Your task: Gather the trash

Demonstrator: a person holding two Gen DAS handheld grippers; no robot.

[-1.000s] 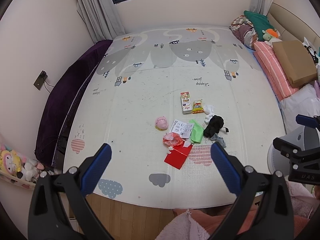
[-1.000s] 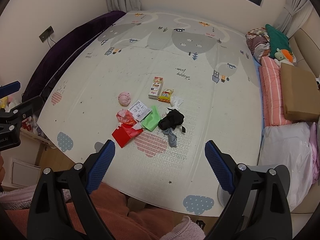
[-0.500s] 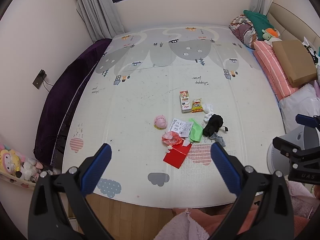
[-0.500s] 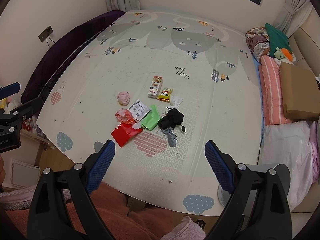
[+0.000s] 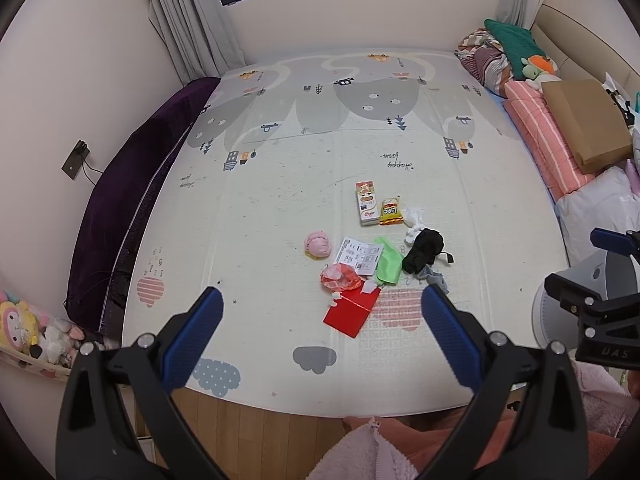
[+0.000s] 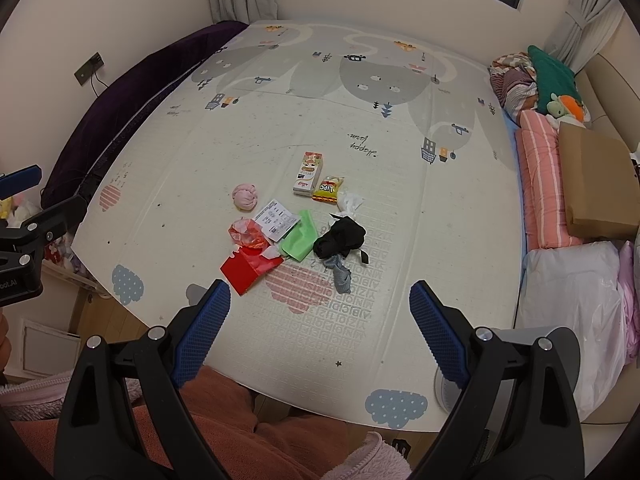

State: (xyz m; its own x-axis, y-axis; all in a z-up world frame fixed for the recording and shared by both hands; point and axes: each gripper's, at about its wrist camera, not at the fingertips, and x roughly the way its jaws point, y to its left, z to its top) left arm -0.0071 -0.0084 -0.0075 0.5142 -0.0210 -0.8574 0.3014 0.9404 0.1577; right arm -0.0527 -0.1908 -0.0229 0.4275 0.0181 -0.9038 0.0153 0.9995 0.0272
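Observation:
A pile of trash lies on the patterned play mat [image 5: 280, 168]: a red envelope [image 5: 352, 312], a crumpled red bag [image 5: 338, 278], a printed leaflet [image 5: 358, 255], a green wrapper [image 5: 388, 262], black cloth [image 5: 424, 244], a white snack box [image 5: 367, 203], a yellow snack packet [image 5: 391, 211], white tissue [image 5: 414, 220] and a pink ball [image 5: 318, 243]. The red envelope [image 6: 248, 268] and black cloth [image 6: 340, 238] also show in the right wrist view. My left gripper [image 5: 320, 304] and right gripper [image 6: 318, 294] are both open and empty, high above the mat's near edge.
A purple cushion [image 5: 132, 200] lines the mat's left side. Striped bedding [image 5: 544, 136], a cardboard box [image 5: 588, 124] and a white plastic bag [image 6: 572, 304] lie at the right. A grey fan base [image 5: 568, 312] stands near right. Plush toys [image 5: 24, 328] sit at the far left.
Both views have shifted slightly; the trash pile sits a little higher and further left in the left wrist view. Both grippers stay open.

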